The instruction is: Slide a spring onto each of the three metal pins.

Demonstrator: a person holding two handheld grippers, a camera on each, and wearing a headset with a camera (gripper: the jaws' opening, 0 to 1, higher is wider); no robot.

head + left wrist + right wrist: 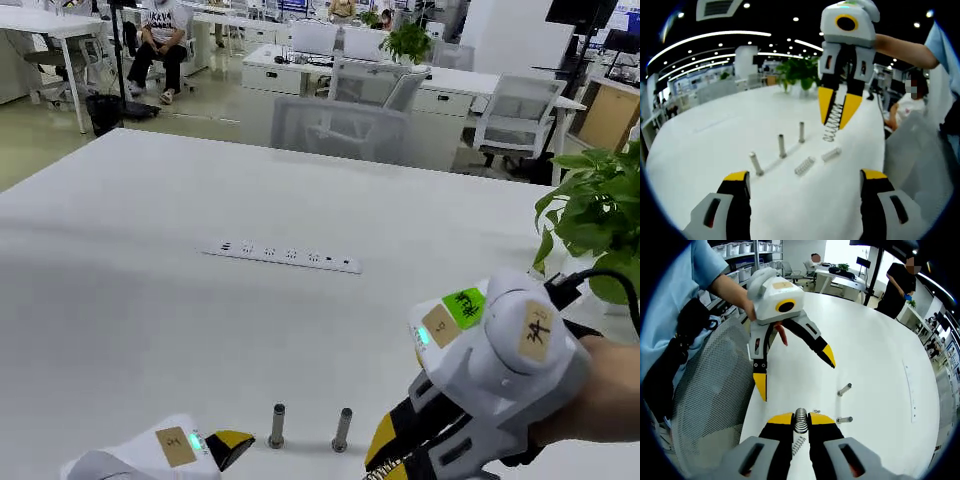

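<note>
Right gripper (834, 125) pinches spring (829, 134) near-upright; pins (782, 146) vertical

We have bare table (130, 320) beyond the pins (782, 145), up to the power strip (278, 255). Two loose springs (804, 165) lie just beside the pins; the right gripper (834, 125), clamping a spring (829, 135), hangs close above them.
</note>
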